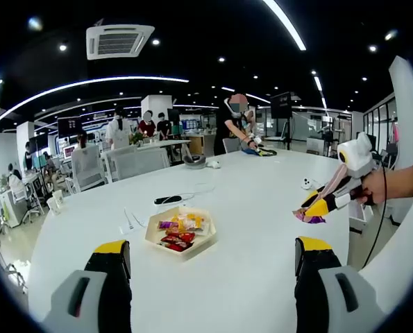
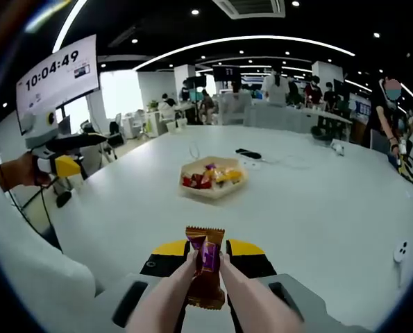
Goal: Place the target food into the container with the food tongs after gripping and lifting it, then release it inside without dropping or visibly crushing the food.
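At the bottom centre of the right gripper view, a snack packet with a brown and purple wrapper stands upright, pinched between two pale tong arms that rise from the right gripper, whose yellow-tipped jaws are pressed in on the tongs. The packet is held above the white table, short of the container, a shallow light-coloured tray lying at mid-frame with several colourful wrapped snacks already inside. In the left gripper view the same right gripper enters from the right edge of the frame, gripped by a person's hand, with the purple packet at its tip, clear of the table surface and well apart from the container, which sits left of centre in the lower half. The left gripper shows at the bottom of its own view with its jaws spread wide and nothing between them; it also appears at the left edge of the right gripper view, held by a hand. Beyond the container a black object with a thin cable lies on the table. Several people stand at desks across the upper part of both views, and a clock display at upper left reads 10:04:49.
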